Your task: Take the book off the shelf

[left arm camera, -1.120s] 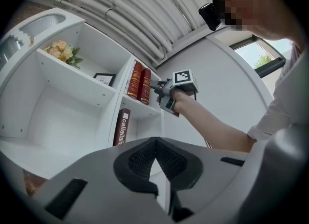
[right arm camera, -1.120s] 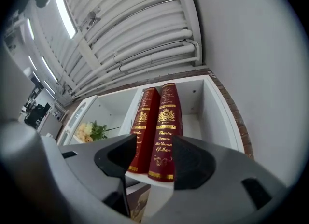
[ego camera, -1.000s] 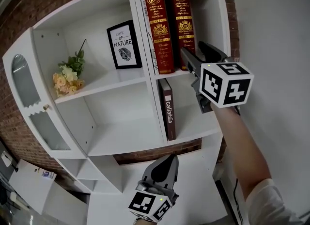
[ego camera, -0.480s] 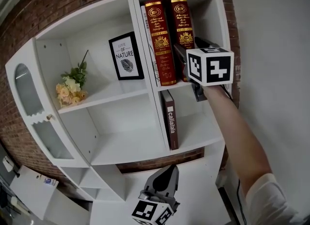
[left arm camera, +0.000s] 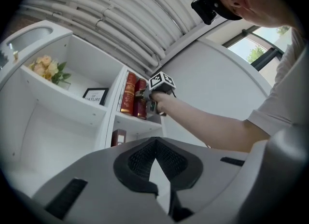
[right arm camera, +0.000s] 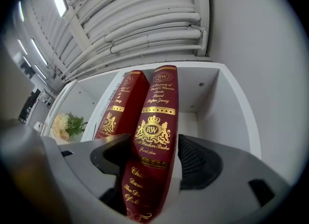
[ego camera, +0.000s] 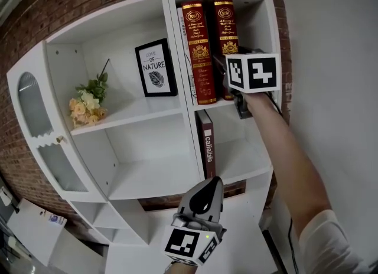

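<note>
right claw (right arm camera: 154, 159) has jaws opening astride the right red book (right arm camera: 158, 117), pads not pressing it, book upright on the top right shelf (ego camera: 252, 25) beside a second red book (right arm camera: 119, 109), left claw (ego camera: 209, 185) pinched together empty below, so gripping and pulling out remain.
</note>
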{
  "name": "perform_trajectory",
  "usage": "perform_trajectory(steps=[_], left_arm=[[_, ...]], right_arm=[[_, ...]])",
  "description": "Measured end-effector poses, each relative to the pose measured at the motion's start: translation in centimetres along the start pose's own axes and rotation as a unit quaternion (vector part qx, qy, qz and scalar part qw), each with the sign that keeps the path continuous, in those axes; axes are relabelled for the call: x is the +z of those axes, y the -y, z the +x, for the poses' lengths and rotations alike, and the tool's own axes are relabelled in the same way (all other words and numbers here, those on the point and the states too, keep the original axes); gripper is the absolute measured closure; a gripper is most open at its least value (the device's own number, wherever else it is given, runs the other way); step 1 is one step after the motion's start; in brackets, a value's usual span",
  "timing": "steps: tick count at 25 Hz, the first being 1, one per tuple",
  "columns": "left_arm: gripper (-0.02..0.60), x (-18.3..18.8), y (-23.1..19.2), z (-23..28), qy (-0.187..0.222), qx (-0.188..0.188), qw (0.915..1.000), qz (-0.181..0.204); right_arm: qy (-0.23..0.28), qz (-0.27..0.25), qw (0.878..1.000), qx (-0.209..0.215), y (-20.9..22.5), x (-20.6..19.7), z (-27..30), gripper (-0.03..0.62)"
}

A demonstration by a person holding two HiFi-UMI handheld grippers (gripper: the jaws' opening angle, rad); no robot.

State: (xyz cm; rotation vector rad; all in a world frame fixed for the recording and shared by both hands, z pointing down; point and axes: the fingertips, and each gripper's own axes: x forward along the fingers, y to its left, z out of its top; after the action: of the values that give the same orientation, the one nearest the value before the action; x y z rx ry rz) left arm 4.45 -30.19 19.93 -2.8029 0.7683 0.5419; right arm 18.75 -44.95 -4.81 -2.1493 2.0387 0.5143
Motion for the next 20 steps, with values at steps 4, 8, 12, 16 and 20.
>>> perform_trajectory(steps=[4, 8, 12, 16, 20], left_arm=[[0.569, 3.7, 0.6, 2.3, 0.038, -0.011, 0.999, 0.018], [0.569, 6.3, 1.0, 4.5, 0.061, -0.024, 0.9977, 0.016], [0.569, 8.3, 0.9, 6.0, 0.076, -0.031, 0.9965, 0.012], [0.569, 9.5, 0.8, 7.0, 0.085, -0.034, 0.9957, 0.008], [0.569, 9.6, 1.2, 7.4, 0.086, -0.038, 0.9955, 0.01]], right_arm=[[-0.011, -0.004, 1.0, 0.002, 0.0, 0.1, 0.5, 0.306], [-0.015, -0.002, 1.0, 0.008, 0.0, 0.5, 1.0, 0.306], [-0.021, -0.003, 1.0, 0.012, 0.1, 0.4, 1.6, 0.306], [-0.028, 0.001, 0.999, 0.017, 0.5, 0.1, 2.3, 0.306], [-0.033, 0.009, 0.999, 0.026, 0.6, 0.0, 2.4, 0.309]])
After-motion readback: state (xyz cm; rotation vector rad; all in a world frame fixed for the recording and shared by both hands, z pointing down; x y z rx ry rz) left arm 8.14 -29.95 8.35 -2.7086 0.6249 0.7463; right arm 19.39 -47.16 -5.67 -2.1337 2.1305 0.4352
